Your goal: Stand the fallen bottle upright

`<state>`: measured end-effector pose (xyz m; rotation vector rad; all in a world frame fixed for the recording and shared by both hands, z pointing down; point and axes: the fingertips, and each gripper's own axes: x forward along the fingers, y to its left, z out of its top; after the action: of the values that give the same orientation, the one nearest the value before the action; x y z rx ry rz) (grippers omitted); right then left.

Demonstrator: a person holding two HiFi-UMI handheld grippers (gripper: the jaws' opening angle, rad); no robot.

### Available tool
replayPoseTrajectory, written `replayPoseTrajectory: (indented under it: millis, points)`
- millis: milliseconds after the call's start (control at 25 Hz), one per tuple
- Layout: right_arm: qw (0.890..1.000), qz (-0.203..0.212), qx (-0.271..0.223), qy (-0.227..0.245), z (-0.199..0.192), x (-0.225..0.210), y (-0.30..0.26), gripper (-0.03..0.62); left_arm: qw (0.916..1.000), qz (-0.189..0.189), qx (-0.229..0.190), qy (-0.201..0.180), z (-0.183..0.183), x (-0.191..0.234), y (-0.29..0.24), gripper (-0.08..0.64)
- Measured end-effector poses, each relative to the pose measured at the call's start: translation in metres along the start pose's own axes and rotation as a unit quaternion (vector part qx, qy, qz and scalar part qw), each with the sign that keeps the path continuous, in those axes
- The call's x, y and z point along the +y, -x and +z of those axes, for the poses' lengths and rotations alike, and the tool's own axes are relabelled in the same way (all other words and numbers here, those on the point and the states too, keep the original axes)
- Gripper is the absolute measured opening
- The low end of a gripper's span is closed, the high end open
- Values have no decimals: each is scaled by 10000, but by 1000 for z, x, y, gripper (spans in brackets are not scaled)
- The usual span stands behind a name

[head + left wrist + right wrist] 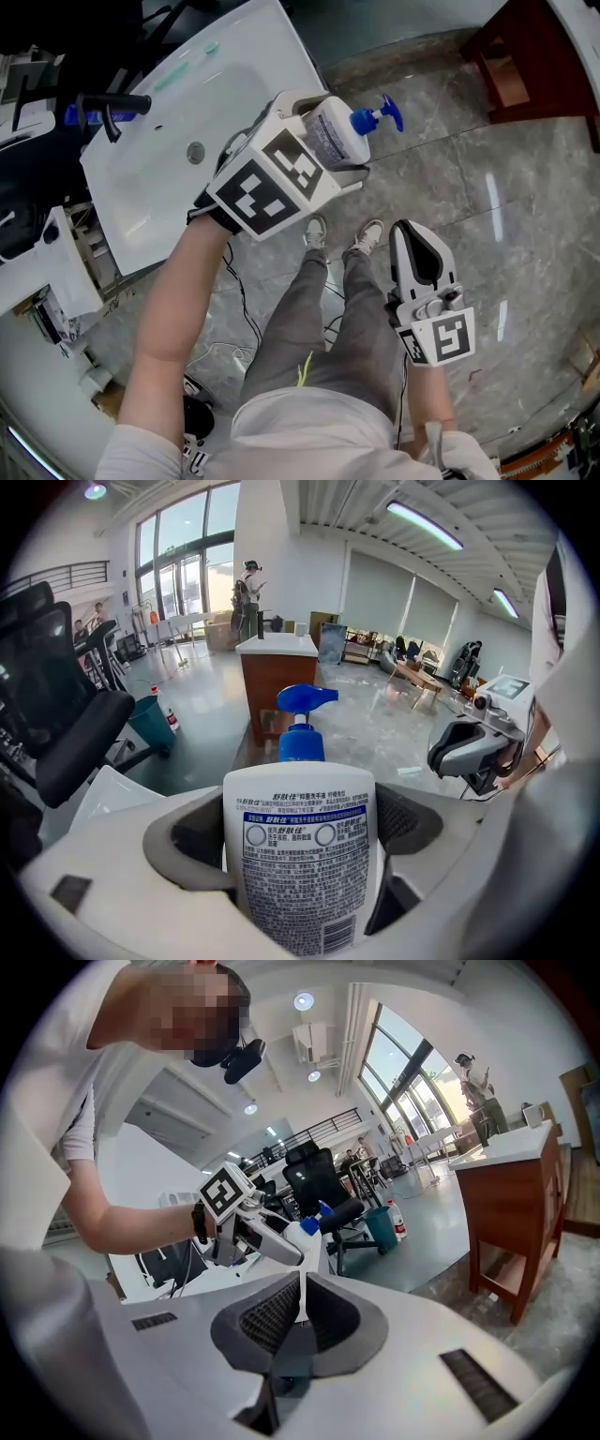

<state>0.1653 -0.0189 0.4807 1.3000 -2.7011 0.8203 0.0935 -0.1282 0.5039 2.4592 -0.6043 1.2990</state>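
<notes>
A white bottle with a blue pump is clamped in my left gripper, which is shut on it. It hangs in the air just past the right edge of the white basin. In the left gripper view the bottle fills the space between the jaws, its printed label facing me and its pump pointing away along the jaws. My right gripper is held lower, in front of the person's legs, shut on nothing. The right gripper view shows the left gripper from afar.
The basin has a drain and a black tap at its left. A dark wooden table stands on the marble floor at the upper right. An office chair and a wooden cabinet stand further off.
</notes>
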Motion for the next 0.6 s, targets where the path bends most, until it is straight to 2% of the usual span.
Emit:
replayPoseTrajectory:
  millis: [200, 480, 600]
  points:
    - [10000, 16, 37, 56, 0, 4, -5, 46, 9995, 19, -301, 21, 3, 5, 7, 505]
    - [9999, 46, 69, 108, 2, 10, -11, 46, 9977, 44, -661, -147, 13, 5, 14, 505]
    - [9998, 70, 91, 136, 3, 14, -13, 46, 9966, 22, -821, -55, 16, 6, 17, 505]
